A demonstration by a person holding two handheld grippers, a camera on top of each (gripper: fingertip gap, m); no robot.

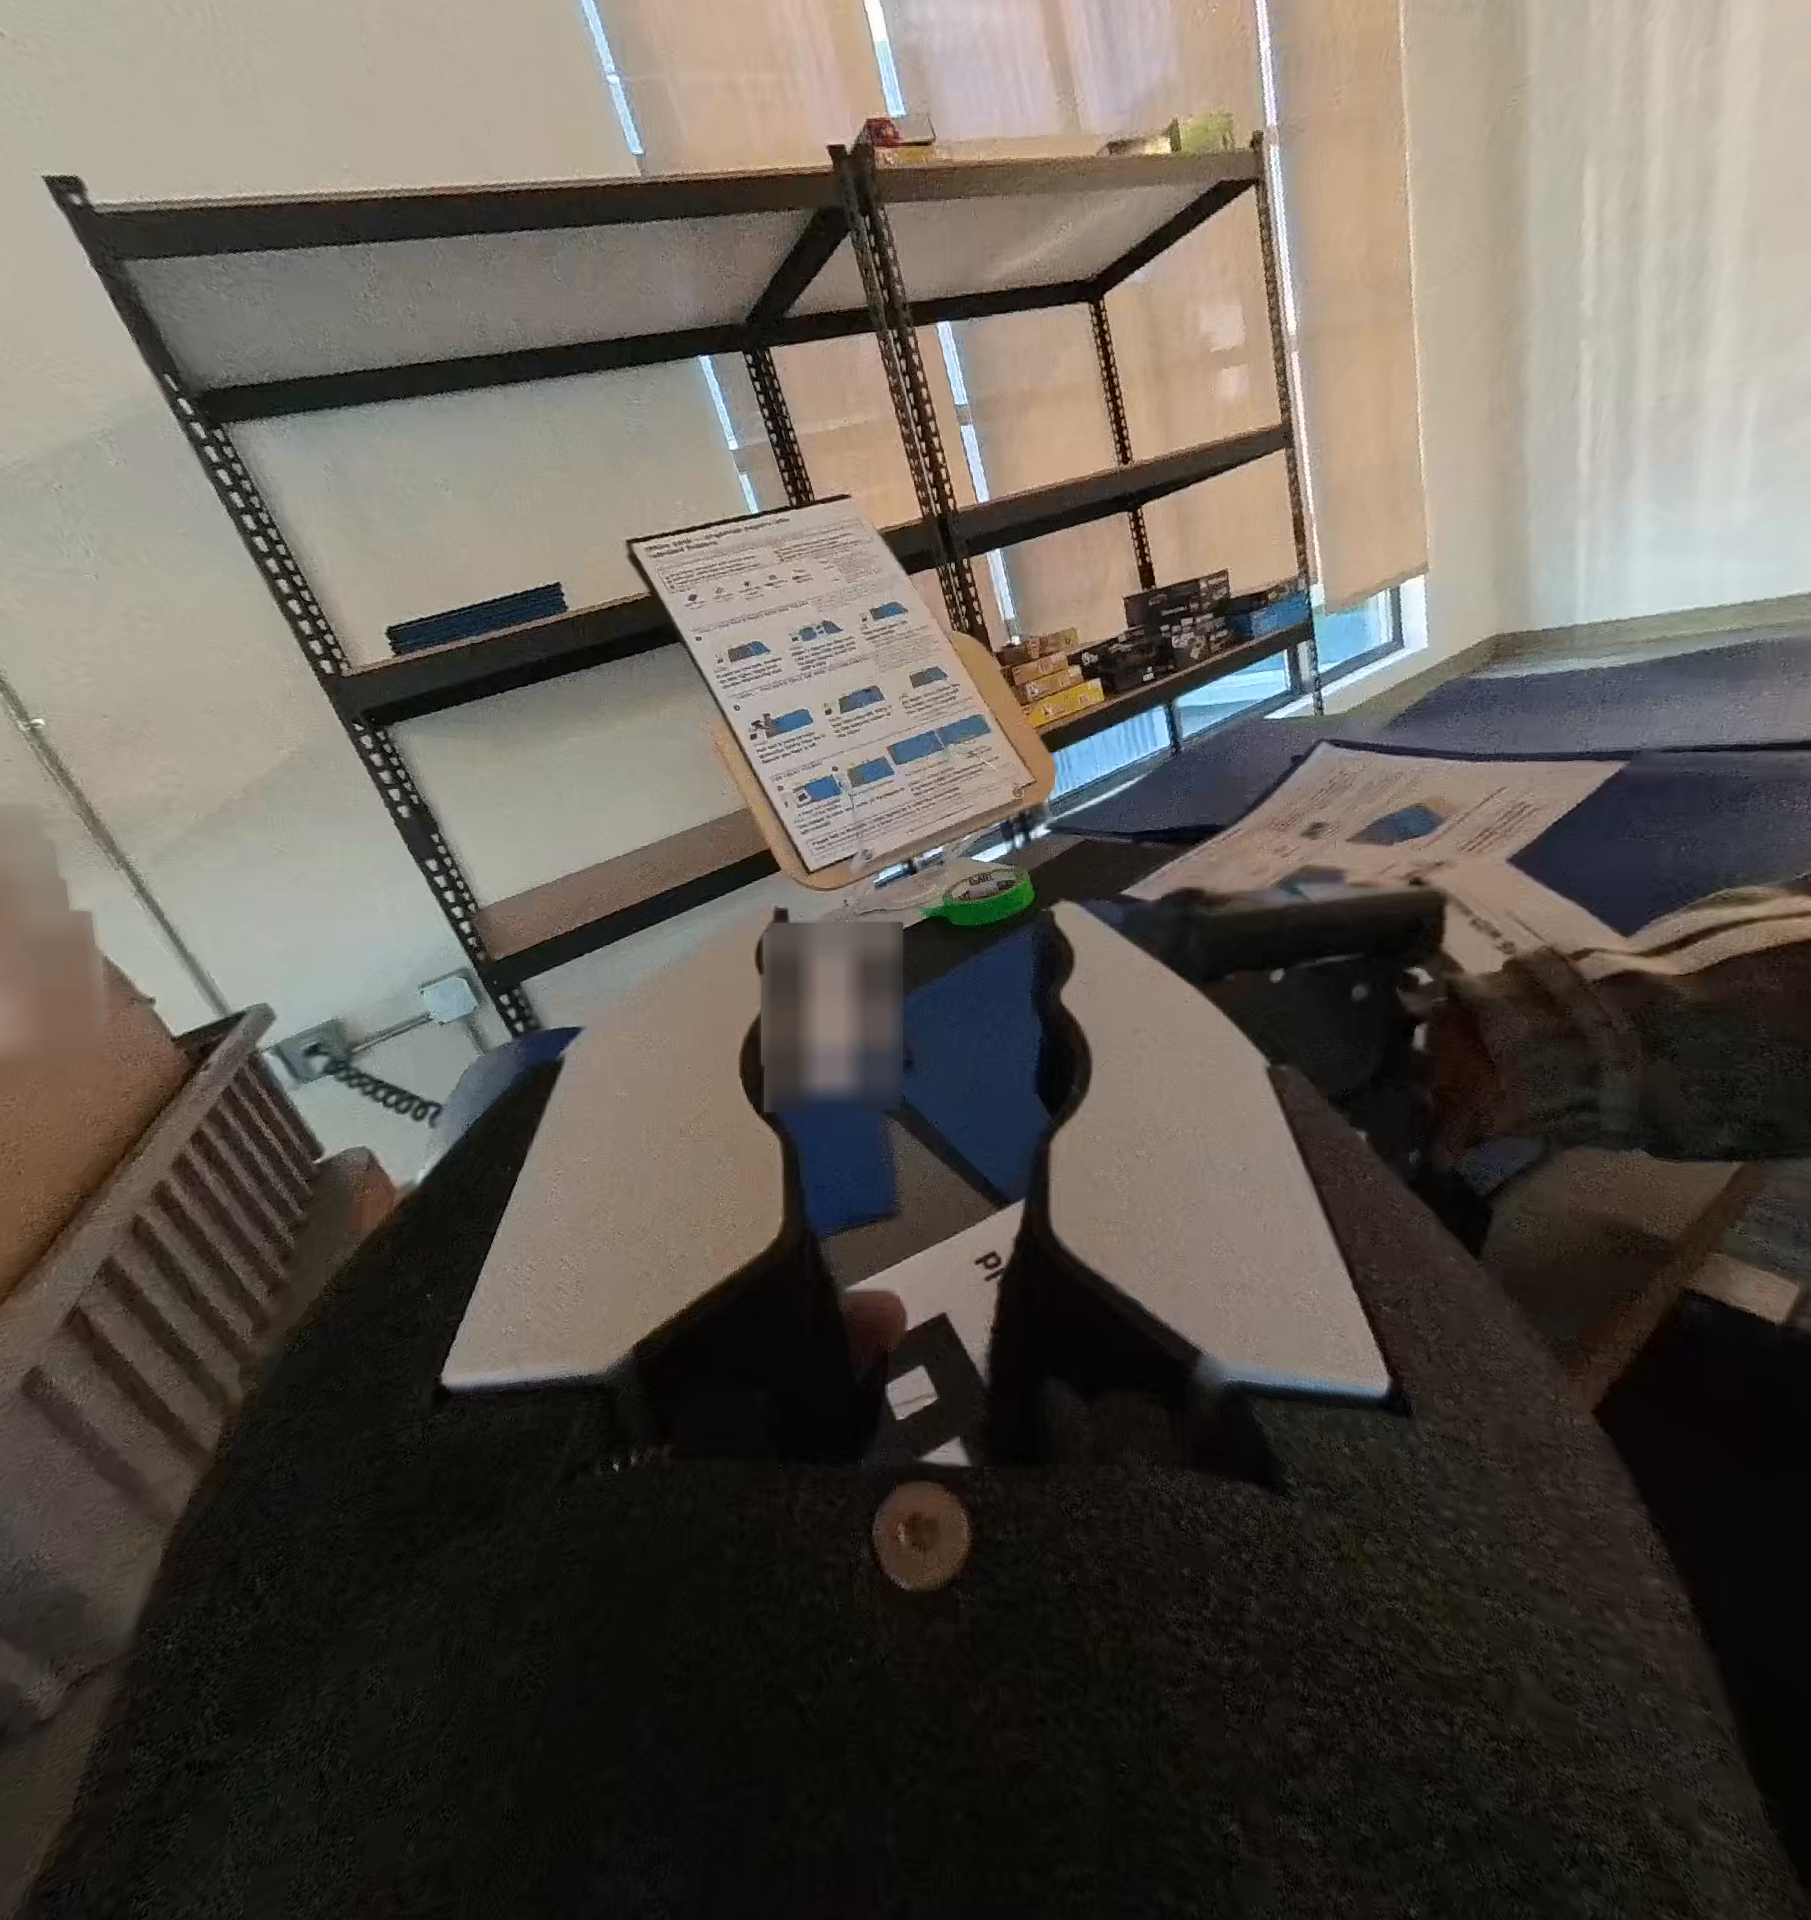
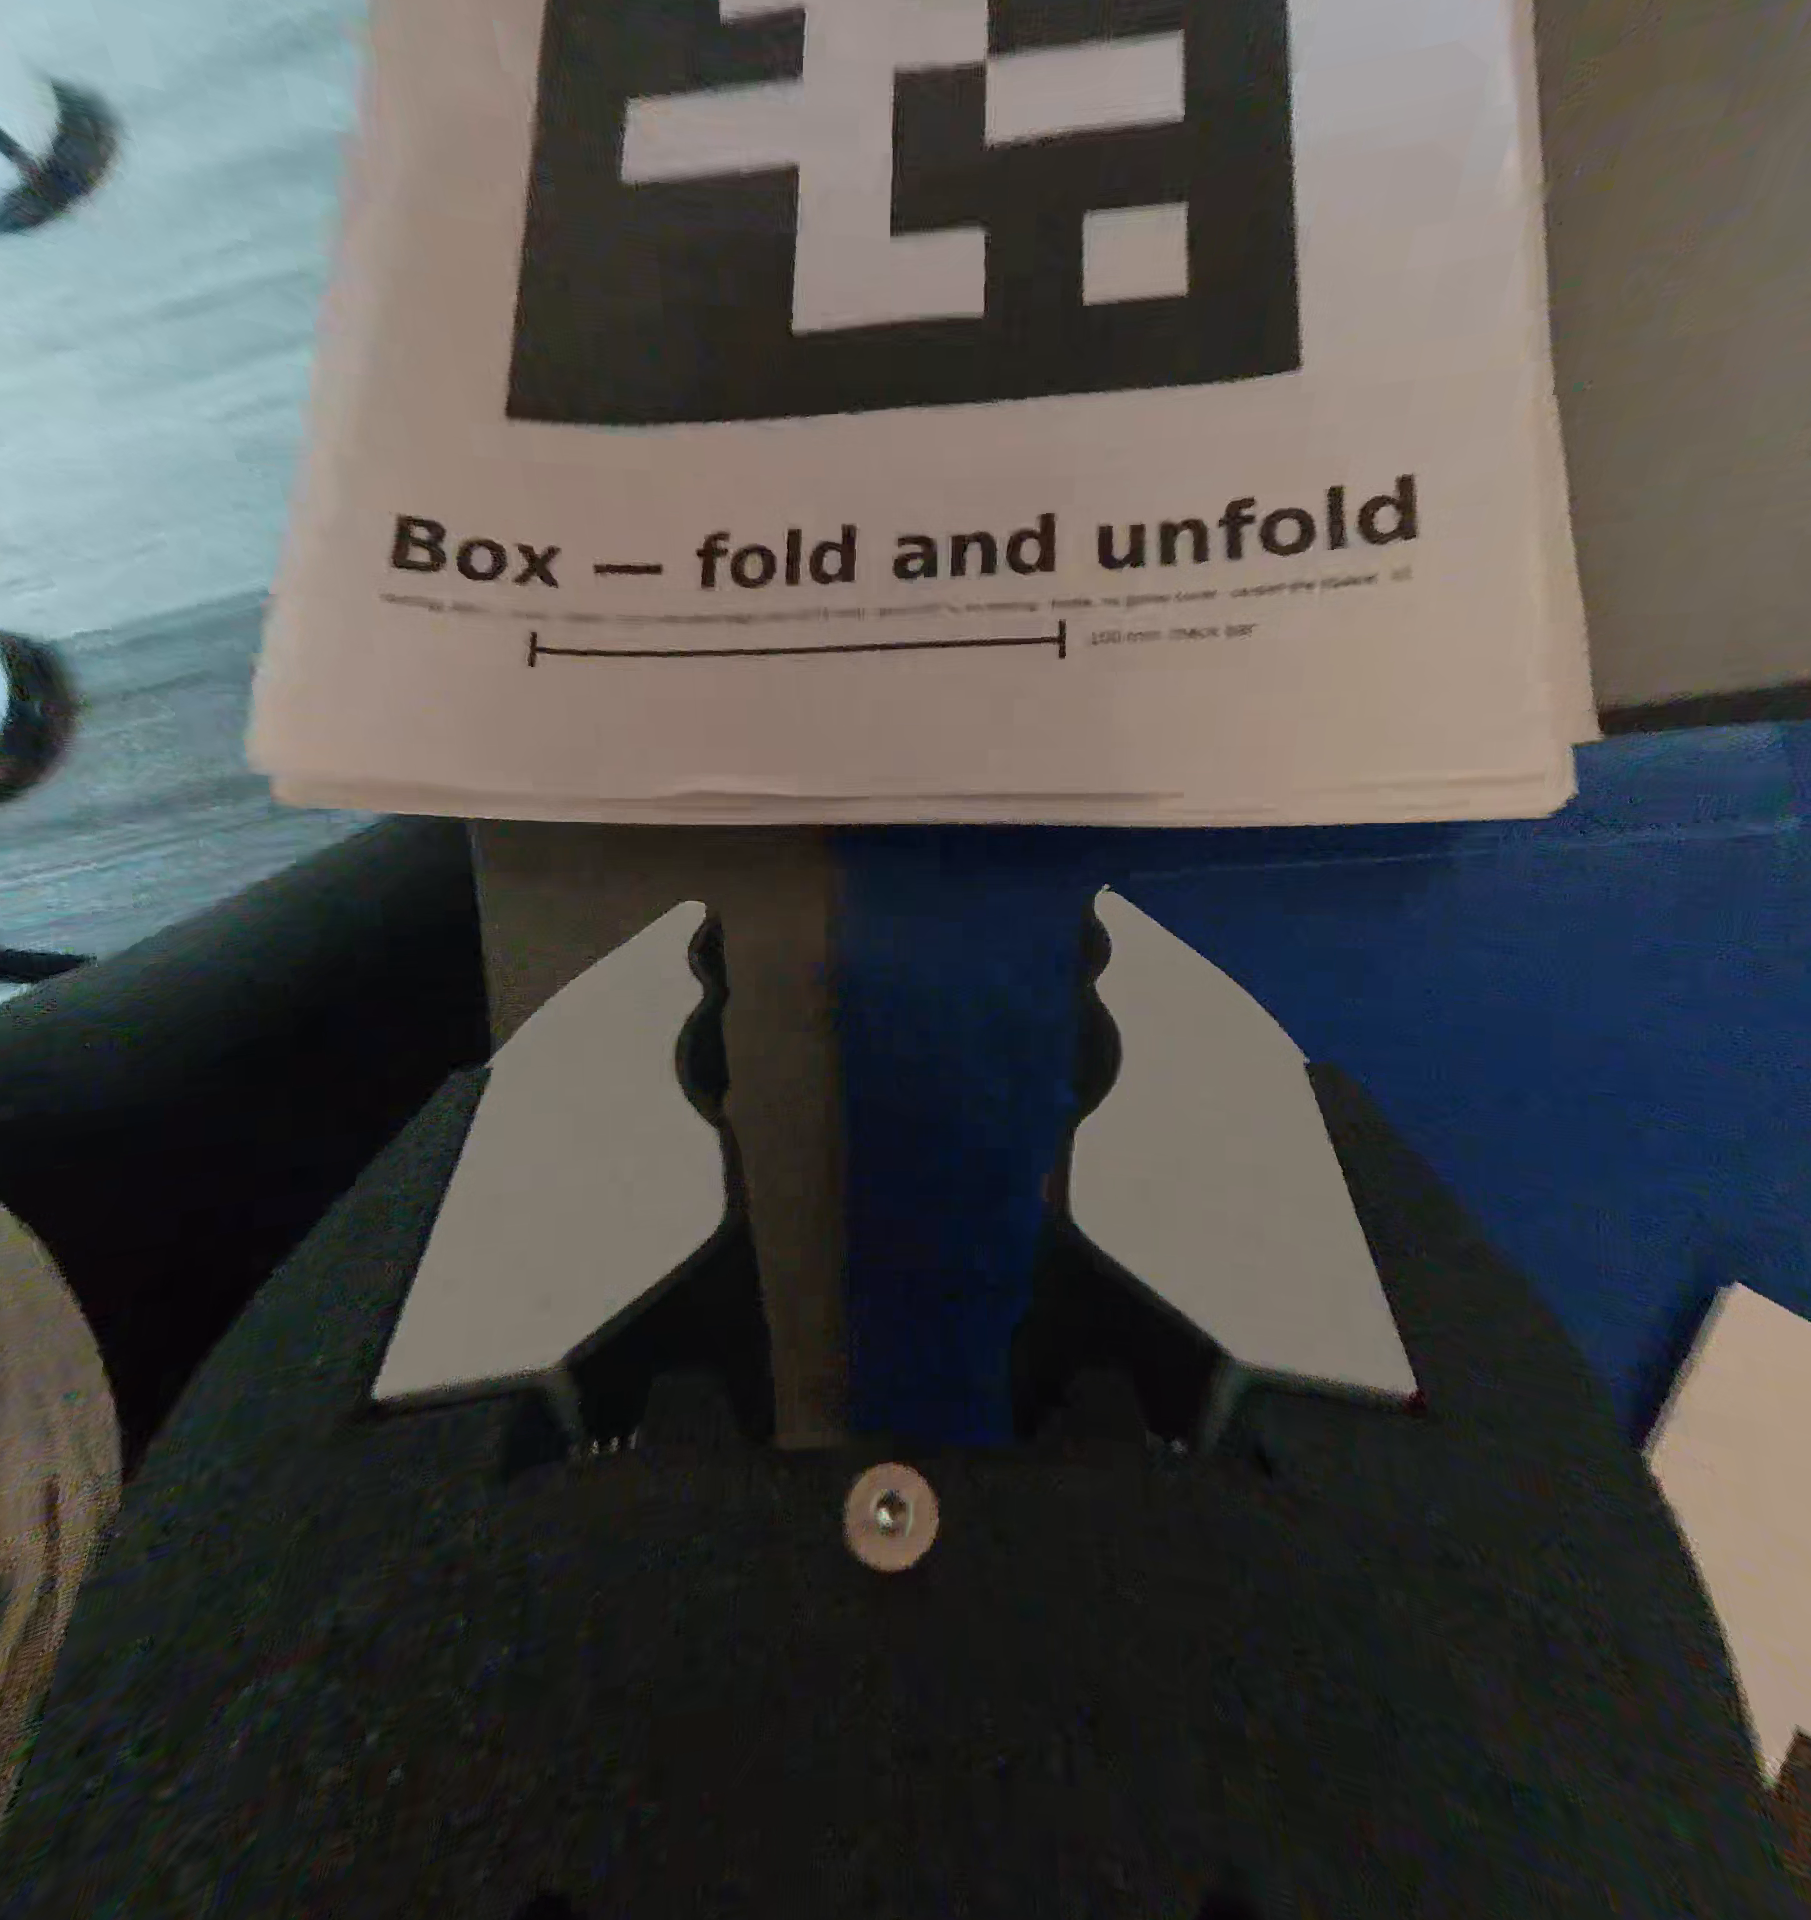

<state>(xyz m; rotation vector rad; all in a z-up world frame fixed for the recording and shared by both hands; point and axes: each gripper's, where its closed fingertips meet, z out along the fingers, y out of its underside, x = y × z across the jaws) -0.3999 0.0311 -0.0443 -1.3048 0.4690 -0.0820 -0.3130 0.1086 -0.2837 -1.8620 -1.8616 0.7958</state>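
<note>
Paper stack: in my right wrist view a stack of white sheets (image 2: 922, 582) lies flat just beyond the fingertips; the top sheet carries a black-and-white square marker above a line of bold print. Its near edge runs left to right across the view, and its long axis seems to run away from me, though the far end is cut off.
Stack vs right claw: straight ahead of the right claw (image 2: 906, 914), near edge just past the tips and not touching them, as far as I can tell.
Right claw: jaws moderately apart, nothing between them. Below the gap I see a grey strip and blue cardboard (image 2: 1400, 987) that spreads to the right under the stack.
Left claw: the left claw (image 1: 916, 920) is raised and tilted, jaws apart, gripping nothing. Through the gap I see a blue piece (image 1: 849, 1164), part of it under a blur patch, and a white marker sheet (image 1: 942, 1299) close in at the base.
Ahead of left claw: a clipboard (image 1: 839, 696) with a printed instruction sheet stands tilted on the worktop (image 1: 984, 1184); a green tape roll (image 1: 979, 894) sits just right of its foot.
Right side, left view: a sleeved arm (image 1: 1649, 1049) reaches in over more printed sheets (image 1: 1400, 831).
Background: black metal shelving (image 1: 672, 343) against the far wall, with small boxes (image 1: 1161, 634) on a low shelf at right.
</note>
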